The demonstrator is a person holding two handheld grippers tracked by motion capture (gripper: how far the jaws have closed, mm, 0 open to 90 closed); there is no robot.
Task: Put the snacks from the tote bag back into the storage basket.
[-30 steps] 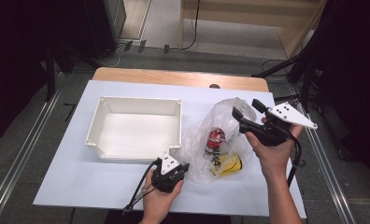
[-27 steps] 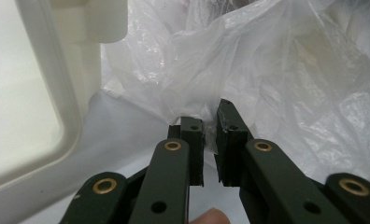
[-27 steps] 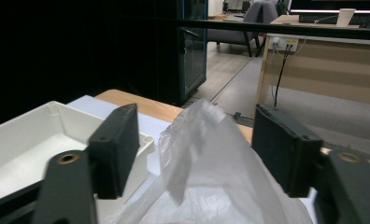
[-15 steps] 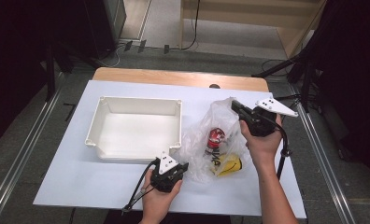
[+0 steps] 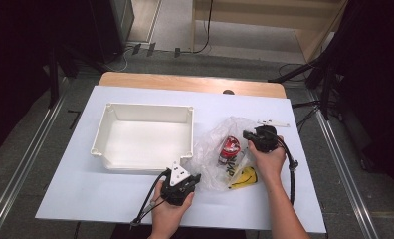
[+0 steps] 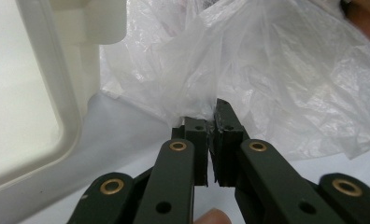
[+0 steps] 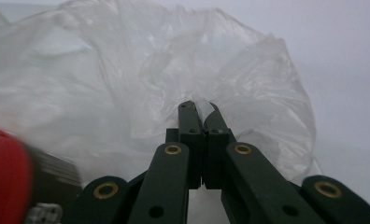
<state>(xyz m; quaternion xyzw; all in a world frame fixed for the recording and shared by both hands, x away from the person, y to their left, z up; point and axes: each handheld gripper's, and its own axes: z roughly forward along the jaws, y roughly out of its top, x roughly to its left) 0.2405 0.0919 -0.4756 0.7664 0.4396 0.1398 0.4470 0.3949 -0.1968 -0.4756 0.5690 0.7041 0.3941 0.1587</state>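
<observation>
A clear plastic bag [image 5: 211,149] lies crumpled on the white tabletop, right of a white bin [image 5: 141,106]. Inside it I see a red-topped can [image 5: 230,147] and a yellow packet [image 5: 246,177]. My left gripper [image 5: 197,176] sits at the bag's near left edge. In the left gripper view its jaws [image 6: 211,116] are shut on a pinch of the bag [image 6: 276,70]. My right gripper [image 5: 246,134] is at the bag's right side. In the right gripper view its jaws [image 7: 197,109] are shut on a fold of the bag [image 7: 103,70], with the red can [image 7: 3,177] blurred at lower left.
The bin's rim [image 6: 66,116] stands close to the left of my left gripper. The white tabletop [image 5: 85,199] has bare room in front of the bin and right of the bag. A wooden strip [image 5: 185,82] runs along the back edge.
My right gripper has come down from above the bag's right side to the bag and has shut on a fold of it. The left gripper has stayed put on the bag's edge.
</observation>
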